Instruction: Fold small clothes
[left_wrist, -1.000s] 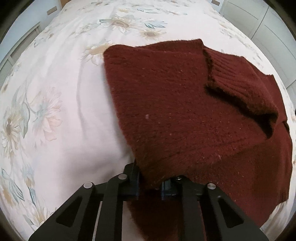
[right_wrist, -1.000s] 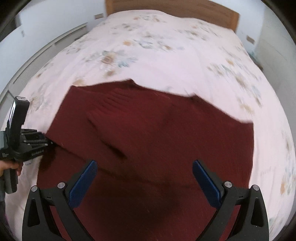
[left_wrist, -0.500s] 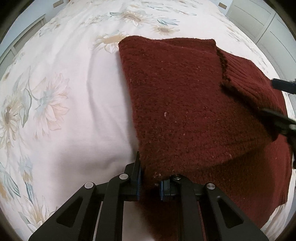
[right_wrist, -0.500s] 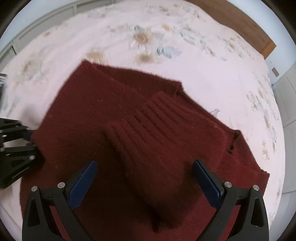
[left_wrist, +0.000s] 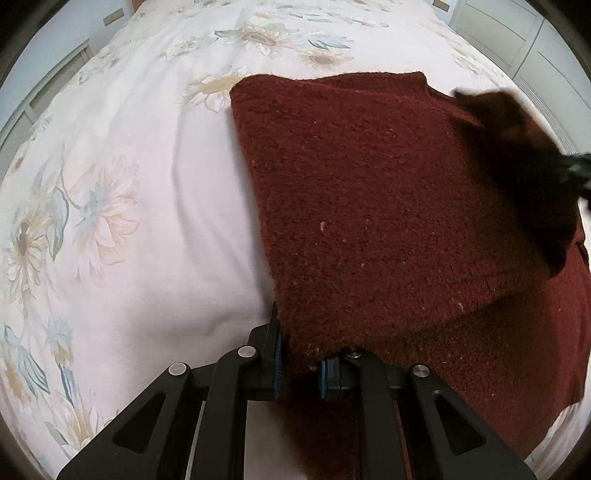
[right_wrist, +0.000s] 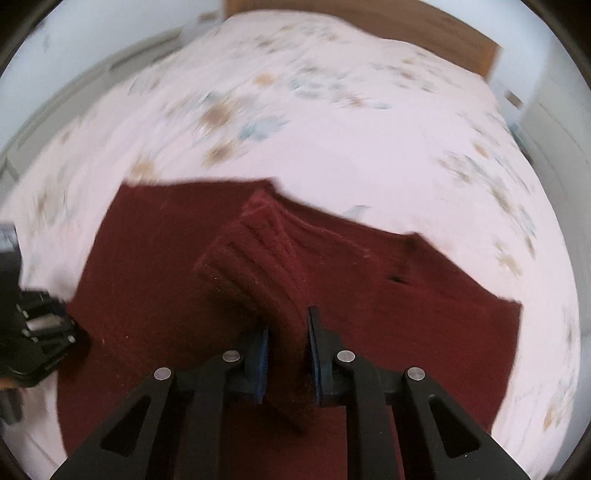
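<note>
One dark red knitted sweater (left_wrist: 388, 206) is lying on a bed, and two grippers are holding it. The left gripper (left_wrist: 299, 365) is pinching the sweater's near left corner, its blue pads closed narrow on the knit. The right gripper (right_wrist: 286, 354) is clamping the ribbed cuff (right_wrist: 258, 266) of a sleeve — the cuff is standing up between its pads. The floral bedspread (left_wrist: 122, 221) is stretching out pale and smooth to the left of the sweater and beyond it. A wooden headboard (right_wrist: 424, 26) is showing at the far end, white cupboard doors (left_wrist: 517, 33) along the right.
</note>
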